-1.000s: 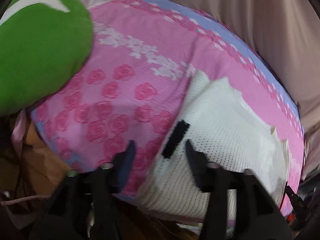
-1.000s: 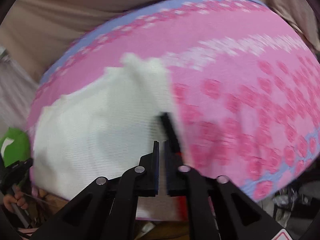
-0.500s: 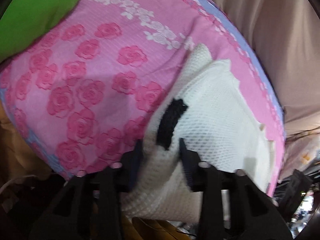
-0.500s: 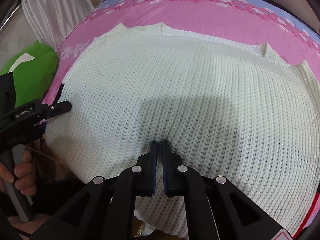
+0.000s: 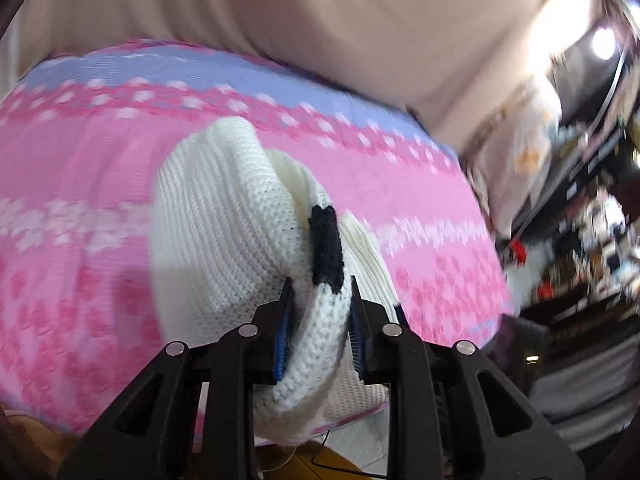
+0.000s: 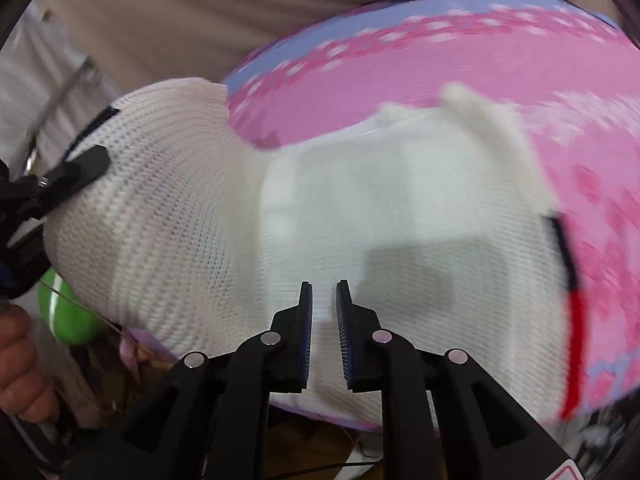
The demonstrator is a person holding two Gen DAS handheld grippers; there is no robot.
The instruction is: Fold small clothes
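A white knitted sweater (image 5: pixel 208 232) lies on a pink rose-print cloth (image 5: pixel 80 168). My left gripper (image 5: pixel 320 292) is closing its jaws on a bunched fold of the sweater, just below a black knitted patch (image 5: pixel 326 244), and the pads press on the knit. The right wrist view shows that side of the sweater (image 6: pixel 152 184) lifted and curled over at the left, with the left gripper's fingertip (image 6: pixel 80 164) on it. My right gripper (image 6: pixel 323 292) hovers over the flat part of the sweater (image 6: pixel 400 208). Its jaws are opening and nothing is between them.
Beige fabric (image 5: pixel 320 8) hangs behind the cloth-covered surface. A green soft thing (image 6: pixel 64 312) sits low at the left beside a person's hand (image 6: pixel 16 360). Cluttered shelves (image 5: pixel 580 220) stand off the right end. The sweater's right edge carries black trim (image 6: pixel 562 248) and a red strip (image 6: pixel 574 352).
The left gripper narrowed onto the sweater's edge by the black patch, then lifted and swung it across. The right gripper, shut before, has parted its jaws and shifted over the sweater.
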